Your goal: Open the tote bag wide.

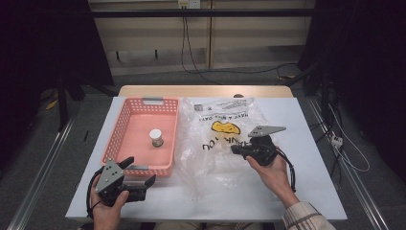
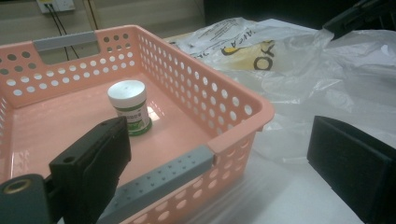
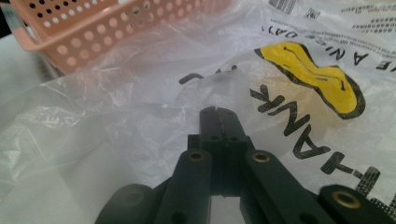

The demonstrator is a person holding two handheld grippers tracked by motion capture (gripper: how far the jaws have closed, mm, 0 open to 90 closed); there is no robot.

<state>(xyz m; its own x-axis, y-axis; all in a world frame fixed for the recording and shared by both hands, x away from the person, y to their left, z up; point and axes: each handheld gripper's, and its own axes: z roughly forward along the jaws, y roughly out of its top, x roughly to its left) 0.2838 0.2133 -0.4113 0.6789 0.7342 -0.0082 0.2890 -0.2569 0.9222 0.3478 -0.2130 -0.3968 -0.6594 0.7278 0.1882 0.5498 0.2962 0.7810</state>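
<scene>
Right gripper view: right gripper (image 3: 219,122) fingers clenched over crinkled clear plastic bag (image 3: 116,107) — left gripper (image 1: 139,173) fingers spread wide beside perforated pink basket (image 1: 125,120) holding white-capped jar (image 1: 156,138).

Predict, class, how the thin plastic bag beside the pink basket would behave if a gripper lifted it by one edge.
The plastic bag looks thin and crinkled, so it would probably droop and fold rather than hold shape. It seems flat and empty, so likely very light. Its glossy film may slip between the right gripper's closed jaws.
</scene>
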